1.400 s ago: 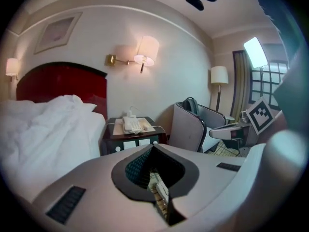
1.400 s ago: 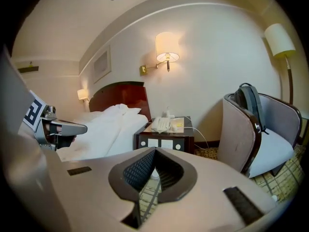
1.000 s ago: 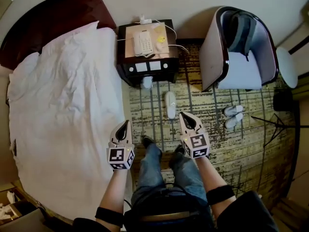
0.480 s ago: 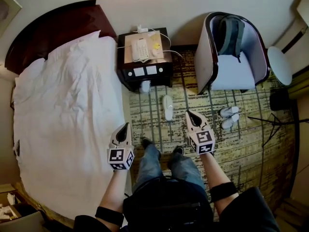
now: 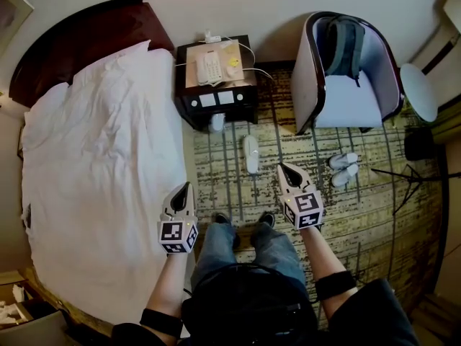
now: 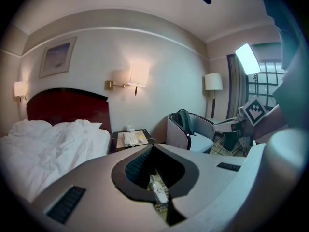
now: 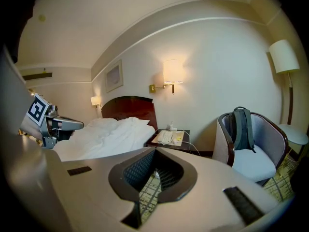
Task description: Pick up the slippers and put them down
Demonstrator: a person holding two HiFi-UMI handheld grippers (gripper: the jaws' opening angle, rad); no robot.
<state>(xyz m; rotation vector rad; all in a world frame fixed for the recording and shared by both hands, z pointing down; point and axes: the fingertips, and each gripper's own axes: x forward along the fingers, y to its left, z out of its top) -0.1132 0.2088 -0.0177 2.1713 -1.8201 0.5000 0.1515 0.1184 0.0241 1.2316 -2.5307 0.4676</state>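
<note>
Nearest us the person stands on the patterned carpet [image 5: 360, 222] with both tools held out low in front. The left gripper [image 5: 186, 188] hangs over the edge of the bed [image 5: 101, 171], jaws pressed together on nothing. The right gripper [image 5: 287, 169] is over open carpet, its jaws likewise shut and empty. Just beyond them lies a lone white slipper [image 5: 251, 153] flat on the carpet, its long axis running near to far. It sits between the two tools, but clearly closer to the right one, a little to that tool's left and ahead. My read: the right hand has the shorter reach, and it must open before it can take anything. Off to the right a pair of slippers [image 5: 345, 169] rests side by side by the armchair [image 5: 353, 99]. Farther back, something small and white [image 5: 218, 122] sits at the foot of the nightstand [image 5: 216, 96]; whether it is the mate, I can't tell.
</note>
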